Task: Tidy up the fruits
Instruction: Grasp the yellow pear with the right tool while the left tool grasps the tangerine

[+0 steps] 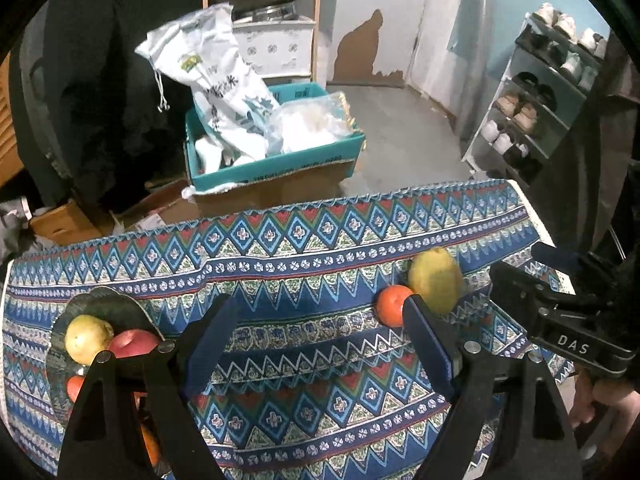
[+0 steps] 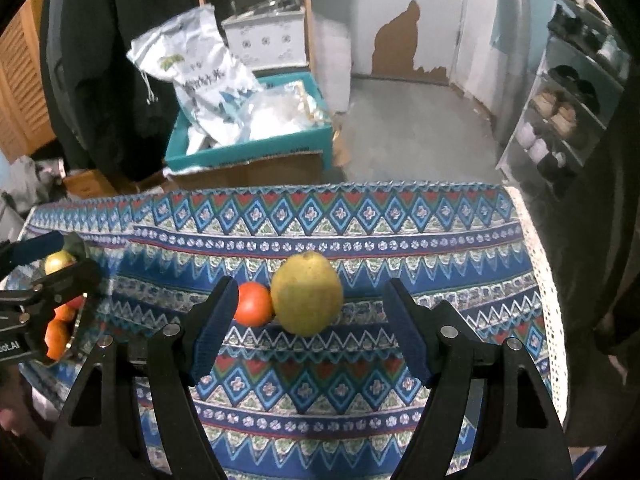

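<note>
A yellow-green pear [image 2: 307,294] and a small orange [image 2: 253,304] lie side by side on the patterned tablecloth [image 2: 360,380]. My right gripper [image 2: 310,314] is open, and the pear sits between and just beyond its fingertips. In the left wrist view the pear [image 1: 436,280] and orange [image 1: 392,305] lie to the right, the orange partly behind the right finger [image 1: 428,344]. My left gripper [image 1: 320,330] is open and empty over the cloth. A dark plate [image 1: 100,304] at the left holds a pear [image 1: 88,338], a red apple [image 1: 134,342] and oranges.
The right gripper [image 1: 560,308] shows at the right of the left wrist view; the left gripper [image 2: 44,284] shows beside the plate of fruit [image 2: 60,320] in the right wrist view. Beyond the table's far edge stand a teal box [image 1: 272,160] with bags, and a shoe rack [image 1: 532,100].
</note>
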A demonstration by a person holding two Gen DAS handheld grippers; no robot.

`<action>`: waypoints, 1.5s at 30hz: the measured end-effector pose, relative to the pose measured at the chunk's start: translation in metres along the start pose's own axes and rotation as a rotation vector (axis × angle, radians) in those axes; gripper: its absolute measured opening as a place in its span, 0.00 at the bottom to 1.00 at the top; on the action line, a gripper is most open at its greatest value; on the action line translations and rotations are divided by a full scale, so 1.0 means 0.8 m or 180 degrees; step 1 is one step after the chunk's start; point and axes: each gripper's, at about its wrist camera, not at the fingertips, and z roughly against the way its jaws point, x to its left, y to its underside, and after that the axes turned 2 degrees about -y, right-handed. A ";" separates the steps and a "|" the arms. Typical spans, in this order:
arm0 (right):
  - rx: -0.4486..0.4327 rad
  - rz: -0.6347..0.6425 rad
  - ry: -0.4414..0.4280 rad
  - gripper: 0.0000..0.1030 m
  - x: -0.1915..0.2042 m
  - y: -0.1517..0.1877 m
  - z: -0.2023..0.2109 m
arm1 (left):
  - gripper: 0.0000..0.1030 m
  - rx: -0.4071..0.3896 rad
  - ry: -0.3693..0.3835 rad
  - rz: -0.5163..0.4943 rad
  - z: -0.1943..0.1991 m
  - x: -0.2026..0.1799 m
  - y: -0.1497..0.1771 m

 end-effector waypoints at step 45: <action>0.0540 -0.0542 0.0010 0.72 -0.061 0.044 -0.122 | 0.83 0.0472 0.0422 0.0060 -0.130 -0.039 -0.001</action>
